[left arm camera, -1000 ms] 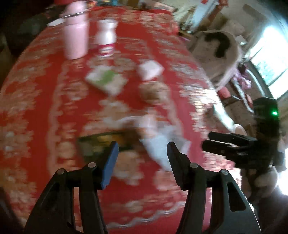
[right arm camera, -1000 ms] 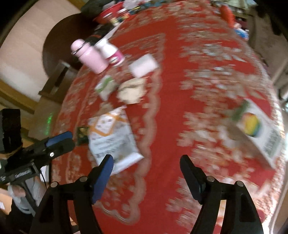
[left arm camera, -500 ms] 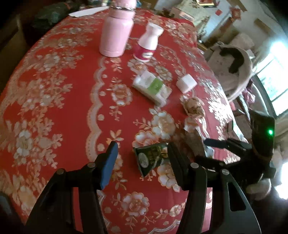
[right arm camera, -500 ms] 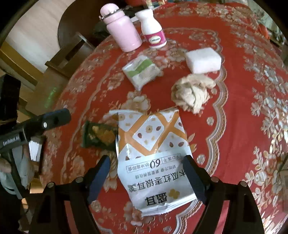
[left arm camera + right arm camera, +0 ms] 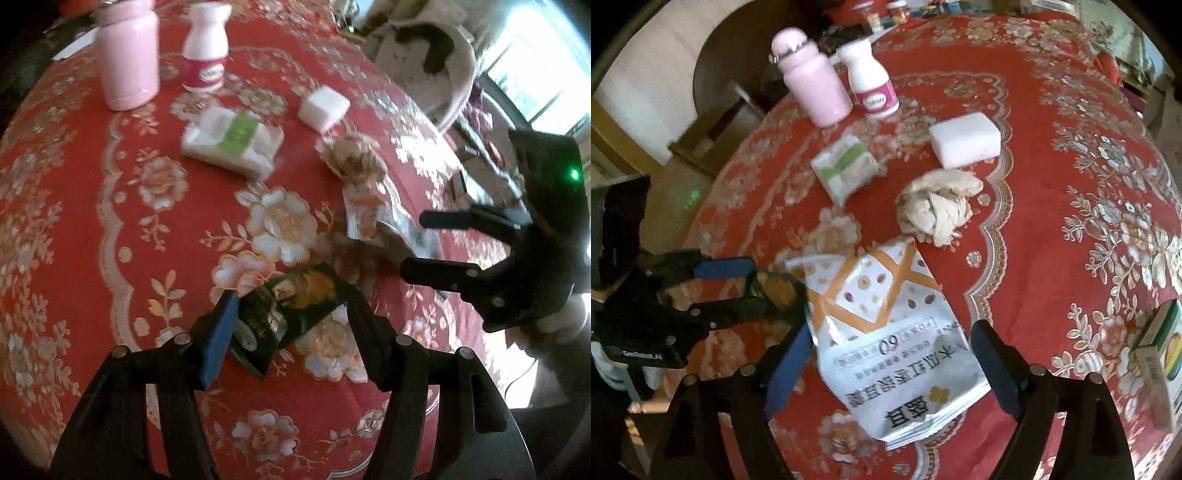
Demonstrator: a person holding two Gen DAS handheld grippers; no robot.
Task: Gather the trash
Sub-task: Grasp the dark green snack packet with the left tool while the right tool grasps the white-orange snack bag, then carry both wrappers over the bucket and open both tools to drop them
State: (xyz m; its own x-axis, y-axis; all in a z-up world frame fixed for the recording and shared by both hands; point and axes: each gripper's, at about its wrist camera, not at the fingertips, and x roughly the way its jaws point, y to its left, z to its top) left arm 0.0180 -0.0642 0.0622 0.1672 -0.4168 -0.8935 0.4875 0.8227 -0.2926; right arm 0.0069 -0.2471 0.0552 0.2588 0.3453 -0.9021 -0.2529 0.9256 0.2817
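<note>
A dark green snack wrapper (image 5: 295, 314) lies on the red floral tablecloth (image 5: 74, 221) between the fingers of my left gripper (image 5: 291, 312). Its jaws are opening and the pads do not press on the wrapper. Beside it lies a white and orange snack bag (image 5: 886, 317), flat, and my right gripper (image 5: 890, 332) straddles its lower half with opening jaws, not gripping it. The right wrist view shows the left gripper (image 5: 753, 284) at the left around the wrapper (image 5: 775, 286). From the left wrist, the right gripper (image 5: 432, 243) is over the bag (image 5: 369, 214).
Behind the bag lie a crumpled paper ball (image 5: 934, 210), a tissue pack (image 5: 846, 170) and a white block (image 5: 966, 144). A pink bottle (image 5: 812, 85) and a white bottle (image 5: 871, 85) stand further back. A printed box (image 5: 1160, 362) sits at the right edge.
Both grippers came down closer to the table. The left one now has the green wrapper between its fingers. The right one moved over the white bag and its jaws spread wider.
</note>
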